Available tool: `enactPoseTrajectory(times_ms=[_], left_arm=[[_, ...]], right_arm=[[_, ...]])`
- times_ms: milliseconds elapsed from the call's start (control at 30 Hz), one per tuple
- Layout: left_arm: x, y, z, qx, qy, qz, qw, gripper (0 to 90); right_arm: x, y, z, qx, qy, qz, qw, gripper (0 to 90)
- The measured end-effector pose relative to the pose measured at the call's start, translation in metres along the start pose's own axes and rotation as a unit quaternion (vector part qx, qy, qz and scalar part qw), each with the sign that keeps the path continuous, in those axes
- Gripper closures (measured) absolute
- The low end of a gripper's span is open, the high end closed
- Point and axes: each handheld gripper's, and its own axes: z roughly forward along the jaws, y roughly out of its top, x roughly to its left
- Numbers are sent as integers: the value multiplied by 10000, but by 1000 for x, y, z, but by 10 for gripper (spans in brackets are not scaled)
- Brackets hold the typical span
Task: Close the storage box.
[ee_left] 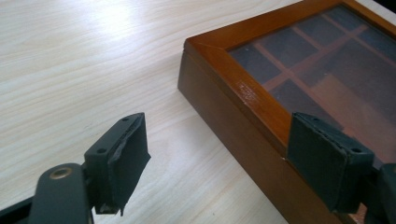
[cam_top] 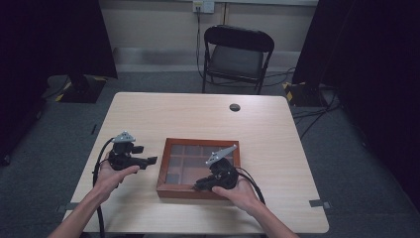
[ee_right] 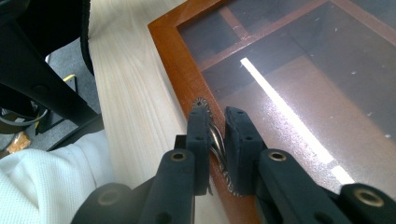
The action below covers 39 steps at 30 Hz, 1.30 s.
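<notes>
We clamp the right gripper (ee_right: 217, 140) on the metal handle (ee_right: 215, 142) of the wooden box (cam_top: 164, 187), at the table's (cam_top: 198, 111) near-centre; left gripper (ee_left: 219, 161) gapes beside it. Narrow purchase: lifting may slip the handle free.

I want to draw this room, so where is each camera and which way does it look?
High view: above the person's side, looking forward and down at the table; forearms and both grippers show.
Left gripper view: rides the left gripper, open, facing the wooden box.
Right gripper view: rides the right gripper, shut on the metal handle; a white sleeve shows.
All share the box.
</notes>
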Motion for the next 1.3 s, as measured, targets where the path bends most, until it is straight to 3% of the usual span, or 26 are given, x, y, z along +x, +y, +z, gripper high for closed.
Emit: enactPoseTrajectory(times_ms=[300,533,667,733,767,833,967,1100,1200,1233,1300], left_arm=[[0,0,0,6,41,-28,10000,203],[2,0,3,39,-25,-35,10000,199],[2,-1,2,96,-19,-64,9999,196],[3,-1,2,129,-23,-53,9999,194],[5,-2,2,149,-1,-88,9998,194],[6,-3,2,152,18,-104,9998,193],[8,-2,0,157,122,-129,9997,193],[11,-2,-1,171,160,-163,9996,190],[17,-1,-3,210,287,-400,9986,187],[19,-1,-3,196,315,-404,9985,188],[22,-2,-6,181,353,-477,9981,188]], right_arm=[[-1,-2,0,-42,33,99,9999,800],[-4,2,-13,-423,100,127,9990,715],[-12,3,-29,-698,-260,375,9965,625],[-14,3,-32,-732,-334,405,9959,623],[-19,-1,-42,-905,-533,569,9928,540],[-22,-5,-47,-917,-763,664,9906,483],[-31,-16,-60,-1043,-1070,964,9841,390],[-42,-27,-73,-1110,-1223,1243,9784,336],[-48,-35,-81,-1146,-1514,1439,9712,269],[-52,-40,-86,-1165,-1620,1538,9677,249],[-56,-46,-91,-1173,-1734,1642,9640,212]])
